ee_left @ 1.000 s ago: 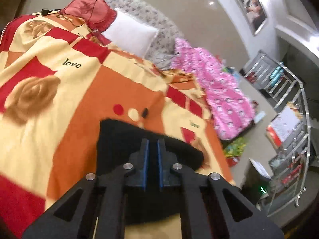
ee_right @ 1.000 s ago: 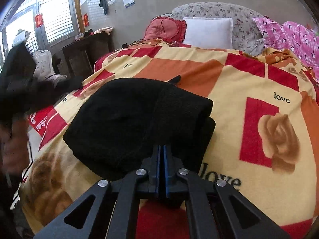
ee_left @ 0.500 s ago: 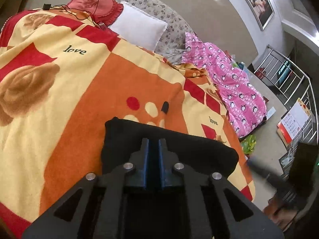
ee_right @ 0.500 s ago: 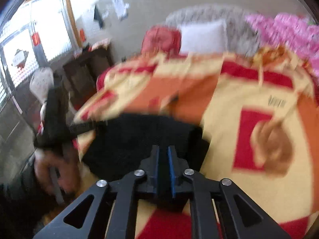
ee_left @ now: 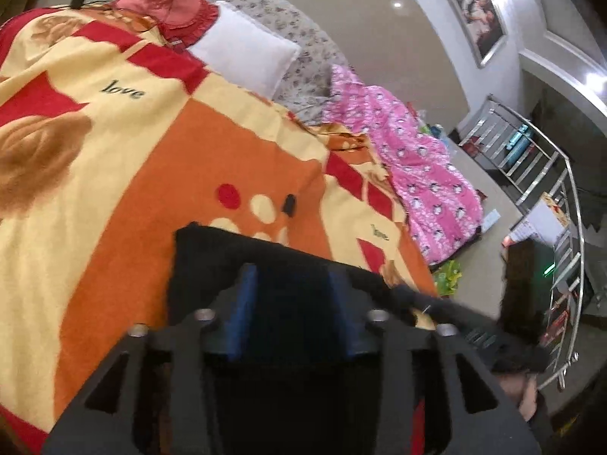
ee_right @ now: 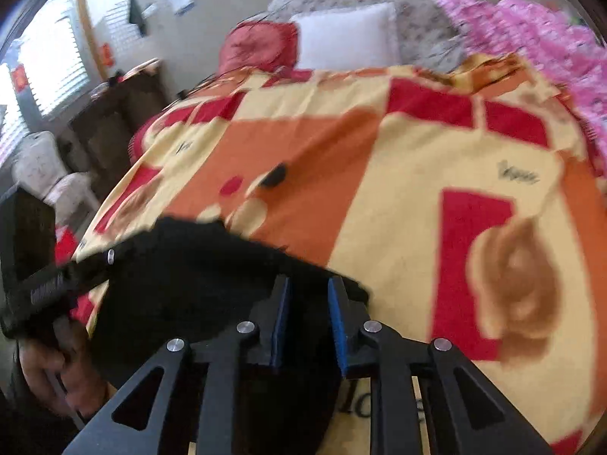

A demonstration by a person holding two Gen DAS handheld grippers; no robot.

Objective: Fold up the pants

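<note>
The black pants lie folded in a compact bundle on the orange, red and cream blanket at the near edge of the bed. My left gripper is open, its blue-padded jaws apart over the bundle's near side. In the right wrist view the pants fill the lower left. My right gripper is open over their right end. Each gripper shows at the side of the other's view. Whether the jaws touch the cloth I cannot tell.
A small black object lies on the blanket beyond the pants. A red cushion, a white pillow and a pink quilt are at the bed's far end. A metal railing stands to the right, a dark desk to the left.
Both grippers were shut one second ago and have opened. Both cameras have shifted closer and lower over the folded pants.
</note>
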